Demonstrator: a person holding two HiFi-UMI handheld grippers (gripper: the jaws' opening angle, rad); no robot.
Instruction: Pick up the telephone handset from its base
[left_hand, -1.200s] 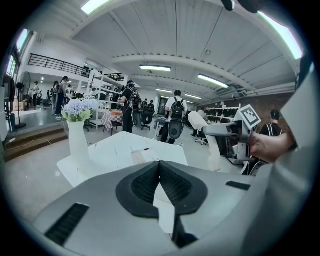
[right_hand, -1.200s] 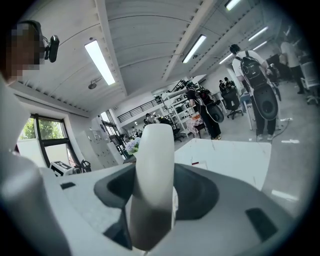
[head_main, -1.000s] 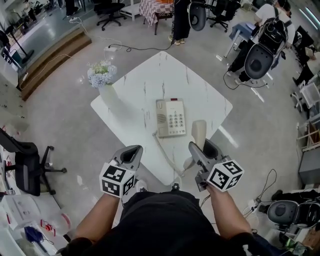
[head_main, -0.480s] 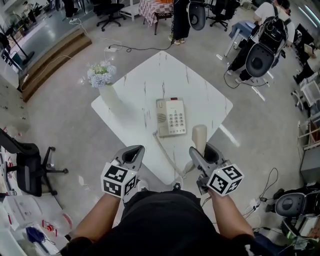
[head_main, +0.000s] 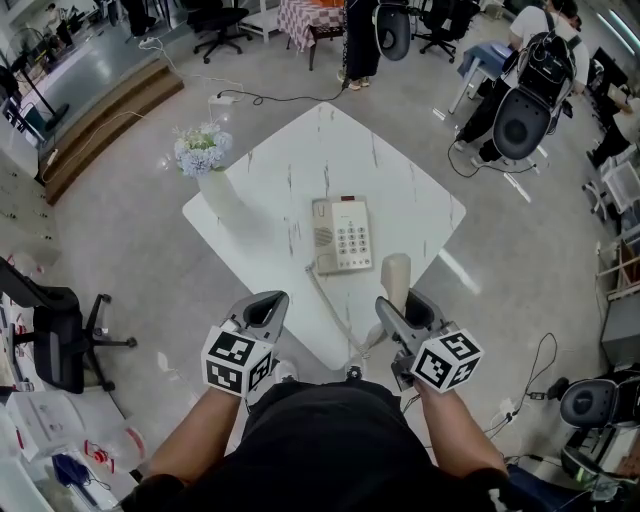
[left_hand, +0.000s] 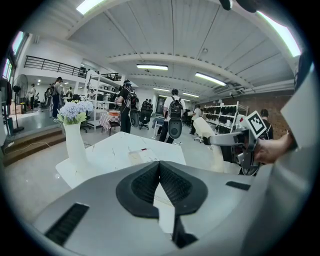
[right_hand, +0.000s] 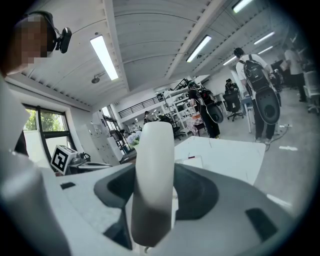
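The right hand-held gripper was clamped on the cream telephone handset, holding it upright, lifted clear to the near right of the telephone base on the white worktop. The left hand-held gripper hovered near-left of the base, jaws pressed together, empty.

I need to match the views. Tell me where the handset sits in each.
Head view: handset lower right of centre, held by the right gripper.
Left gripper view: handset right of centre, midway up.
Right gripper view: handset dead centre, between the tongs.
Shared landmark: the white table.
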